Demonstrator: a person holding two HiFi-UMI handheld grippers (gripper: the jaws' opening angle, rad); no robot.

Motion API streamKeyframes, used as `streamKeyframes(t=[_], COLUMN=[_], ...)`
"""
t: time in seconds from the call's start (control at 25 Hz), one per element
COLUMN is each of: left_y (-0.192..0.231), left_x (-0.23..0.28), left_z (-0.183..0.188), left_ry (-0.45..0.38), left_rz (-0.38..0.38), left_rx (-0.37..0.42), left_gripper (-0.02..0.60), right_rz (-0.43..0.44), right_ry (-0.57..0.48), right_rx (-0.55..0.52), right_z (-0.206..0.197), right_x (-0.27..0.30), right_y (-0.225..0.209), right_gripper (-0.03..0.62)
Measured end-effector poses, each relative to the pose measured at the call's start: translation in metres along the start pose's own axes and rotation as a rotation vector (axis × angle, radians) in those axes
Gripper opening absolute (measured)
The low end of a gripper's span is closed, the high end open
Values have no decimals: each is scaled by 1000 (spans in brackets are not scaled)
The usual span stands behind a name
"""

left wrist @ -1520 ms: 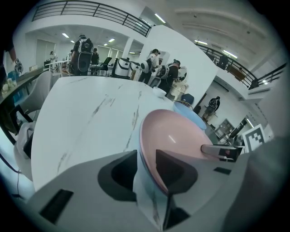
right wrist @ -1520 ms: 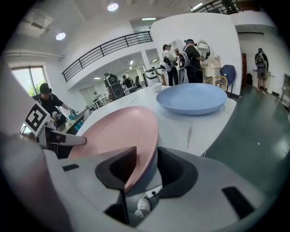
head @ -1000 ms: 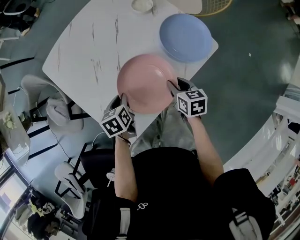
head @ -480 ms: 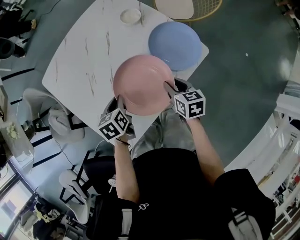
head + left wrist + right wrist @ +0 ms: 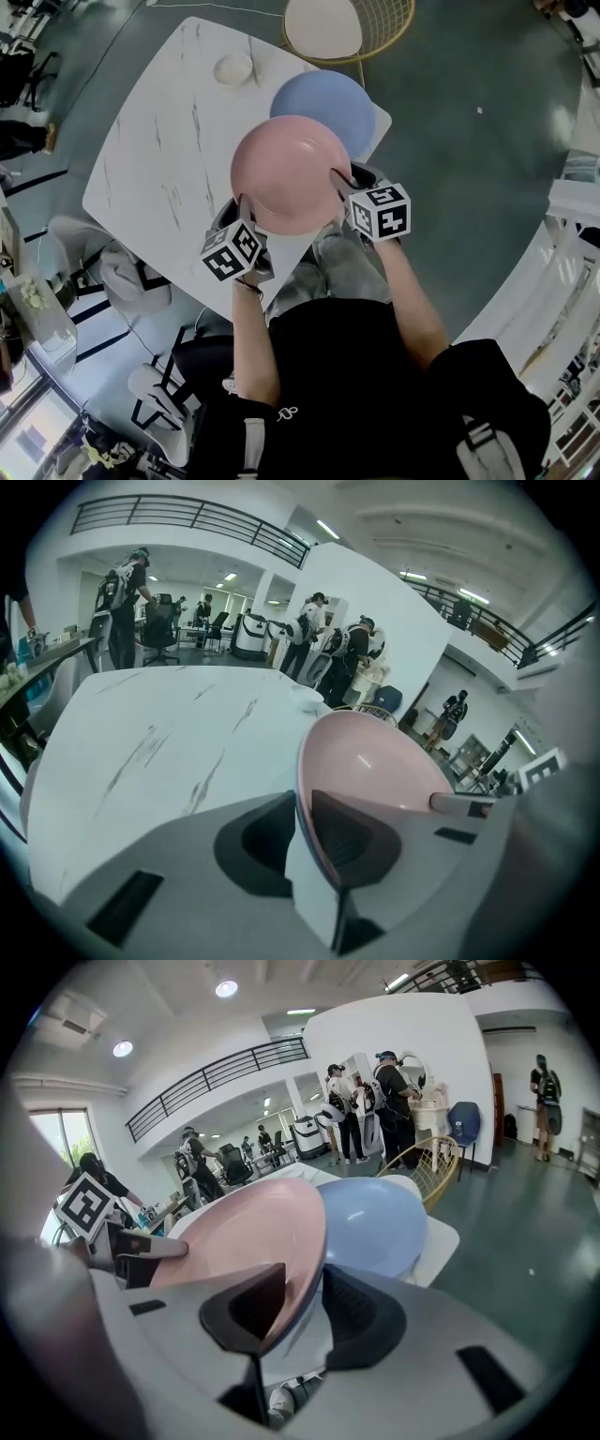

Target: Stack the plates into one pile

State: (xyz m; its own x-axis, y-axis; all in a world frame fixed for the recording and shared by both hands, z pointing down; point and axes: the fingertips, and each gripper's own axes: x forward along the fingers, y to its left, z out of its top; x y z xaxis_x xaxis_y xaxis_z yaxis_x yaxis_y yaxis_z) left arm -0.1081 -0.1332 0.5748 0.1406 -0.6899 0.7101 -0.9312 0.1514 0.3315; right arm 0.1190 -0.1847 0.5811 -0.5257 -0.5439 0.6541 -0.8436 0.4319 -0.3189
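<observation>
Both grippers hold a pink plate (image 5: 291, 173) up over the near edge of the white marble table (image 5: 159, 141). My left gripper (image 5: 242, 202) is shut on the plate's left rim, and the rim (image 5: 375, 771) runs between its jaws (image 5: 302, 803). On the right rim my right gripper (image 5: 337, 178) is also shut, with the pink rim (image 5: 244, 1232) pinched between its pads (image 5: 314, 1279). A blue plate (image 5: 323, 98) lies on the table's far right corner; the pink plate overlaps its near edge. In the right gripper view the blue plate (image 5: 375, 1222) sits just behind the pink one.
A small white bowl (image 5: 233, 68) stands at the table's far side. A gold wire chair with a cream seat (image 5: 323, 26) is beyond the table. A white chair (image 5: 122, 272) stands to the left, below the table edge. People stand in the background.
The pink plate, held by both grippers, has come closer to the blue plate and now overlaps its near edge. The grips look unchanged.
</observation>
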Motion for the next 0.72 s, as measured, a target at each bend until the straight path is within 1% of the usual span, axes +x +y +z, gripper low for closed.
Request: streamKeyframes(t=[0.16, 0.4, 0.56, 0.72], left_y=[-24, -55, -69, -78], left_x=[18, 41, 54, 67], left_z=[12, 27, 32, 36], left_ry=[4, 12, 18, 24], left_rz=[-27, -46, -48, -46], left_rx=[31, 75, 94, 98], left_gripper=[71, 71, 72, 74], right_rz=[-28, -52, -60, -66], right_ry=[-14, -30, -32, -26], right_rx=[15, 42, 53, 53], right_z=[11, 24, 29, 35], right_x=[-5, -7, -5, -1], right_y=[-26, -59, -77, -91], right_gripper=[133, 132, 133, 133])
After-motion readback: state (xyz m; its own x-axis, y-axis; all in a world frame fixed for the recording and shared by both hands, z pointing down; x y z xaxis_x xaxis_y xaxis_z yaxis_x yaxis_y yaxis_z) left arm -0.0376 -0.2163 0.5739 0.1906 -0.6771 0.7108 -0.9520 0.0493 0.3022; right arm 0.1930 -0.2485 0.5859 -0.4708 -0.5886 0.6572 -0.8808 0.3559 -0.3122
